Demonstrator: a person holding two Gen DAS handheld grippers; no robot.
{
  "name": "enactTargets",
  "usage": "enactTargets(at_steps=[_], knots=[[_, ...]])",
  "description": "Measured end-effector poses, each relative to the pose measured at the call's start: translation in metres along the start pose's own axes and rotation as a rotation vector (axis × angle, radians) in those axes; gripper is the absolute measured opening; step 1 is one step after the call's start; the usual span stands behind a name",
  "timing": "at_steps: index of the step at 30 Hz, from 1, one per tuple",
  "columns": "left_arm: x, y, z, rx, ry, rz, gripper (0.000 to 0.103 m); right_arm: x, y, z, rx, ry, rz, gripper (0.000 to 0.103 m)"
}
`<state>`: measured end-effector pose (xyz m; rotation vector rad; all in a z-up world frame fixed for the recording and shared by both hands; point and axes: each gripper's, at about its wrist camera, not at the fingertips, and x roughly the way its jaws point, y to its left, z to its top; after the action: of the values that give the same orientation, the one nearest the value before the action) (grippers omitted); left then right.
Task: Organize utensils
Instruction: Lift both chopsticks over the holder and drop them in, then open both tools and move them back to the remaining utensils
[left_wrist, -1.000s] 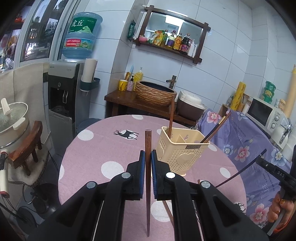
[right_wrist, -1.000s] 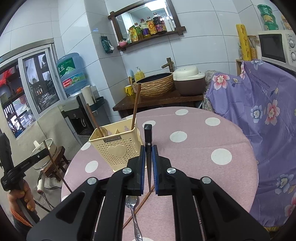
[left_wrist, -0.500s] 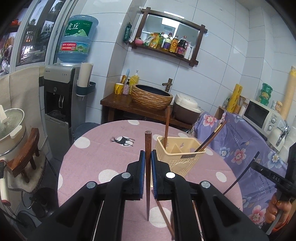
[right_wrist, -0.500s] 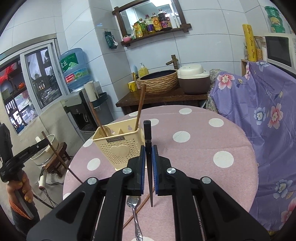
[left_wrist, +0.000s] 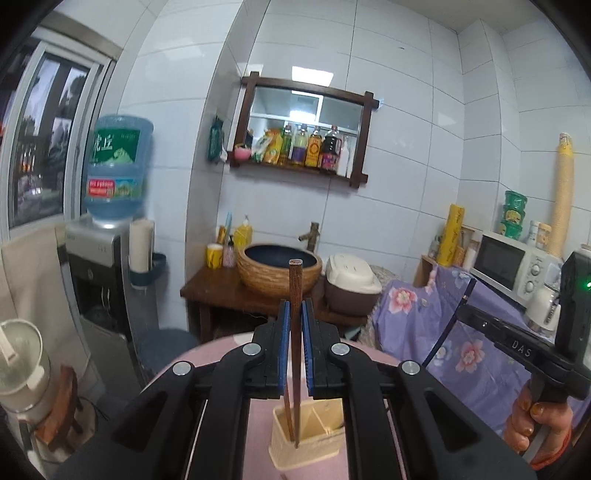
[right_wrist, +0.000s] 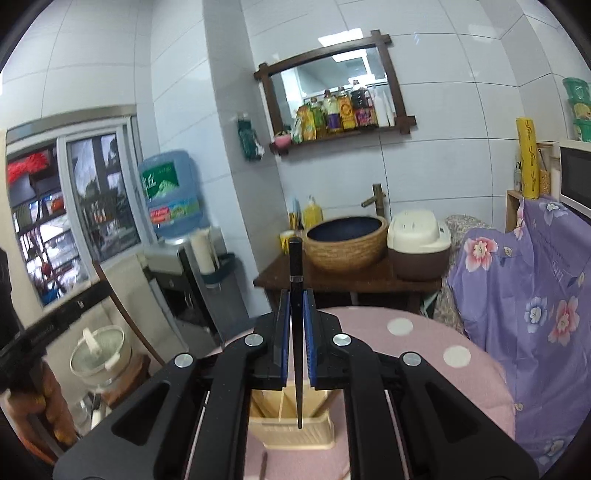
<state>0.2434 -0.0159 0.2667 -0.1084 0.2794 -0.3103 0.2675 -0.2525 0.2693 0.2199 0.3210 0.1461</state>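
Note:
My left gripper is shut on a brown wooden chopstick, held upright with its lower tip inside the beige utensil holder on the pink dotted table. Another brown stick stands in that same left compartment. My right gripper is shut on a black chopstick, upright, its tip over the beige holder below. In the left wrist view the right gripper with its black chopstick shows at the right; in the right wrist view the left gripper shows at the left.
The pink table with white dots carries the holder. A purple flowered cover drapes furniture at the right. Behind stand a wooden stand with a woven basin, a rice cooker and a water dispenser.
Both grippers have risen and tilted up, and both moved over the holder. The brown chopstick's tip now sits in the holder and the black one hangs just above it.

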Motion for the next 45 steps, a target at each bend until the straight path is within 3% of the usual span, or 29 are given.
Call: enactTargets(at_steps=[5,12,18,22,23,24,25,26,27,31,38,45], knots=[[0.042,-0.01,-0.013,0.001,0.019,0.045,0.008,0.035,0.008,-0.008,-0.014,0.001,-0.04,0.008],[0.093,-0.001,-0.078,-0.036,0.167,0.06,0.008,0.083,0.004,-0.078,-0.019,0.136,-0.074,0.008],[0.112,0.011,-0.113,-0.052,0.247,0.076,0.008,0.098,0.001,-0.107,-0.038,0.174,-0.097,0.008],[0.108,0.019,-0.123,-0.075,0.255,0.057,0.01,0.088,0.007,-0.115,-0.087,0.141,-0.098,0.009],[0.104,0.021,-0.125,-0.074,0.254,0.051,0.014,0.084,0.01,-0.117,-0.104,0.131,-0.1,0.015],[0.101,0.02,-0.128,-0.075,0.248,0.05,0.028,0.079,0.011,-0.12,-0.119,0.12,-0.104,0.021],[0.094,0.022,-0.132,-0.076,0.239,0.05,0.048,0.073,0.012,-0.123,-0.13,0.11,-0.109,0.038],[0.088,0.023,-0.137,-0.079,0.233,0.049,0.052,0.065,0.012,-0.129,-0.141,0.095,-0.118,0.056],[0.082,0.025,-0.142,-0.081,0.229,0.047,0.054,0.059,0.011,-0.134,-0.146,0.084,-0.128,0.06],[0.067,0.035,-0.175,-0.059,0.285,0.072,0.061,0.046,-0.001,-0.161,-0.167,0.134,-0.177,0.064],[0.051,0.061,-0.236,-0.114,0.403,0.138,0.062,0.045,-0.043,-0.225,-0.075,0.351,-0.26,0.065],[0.051,0.066,-0.28,-0.183,0.535,0.118,0.06,0.036,-0.053,-0.277,-0.02,0.446,-0.236,0.065]])
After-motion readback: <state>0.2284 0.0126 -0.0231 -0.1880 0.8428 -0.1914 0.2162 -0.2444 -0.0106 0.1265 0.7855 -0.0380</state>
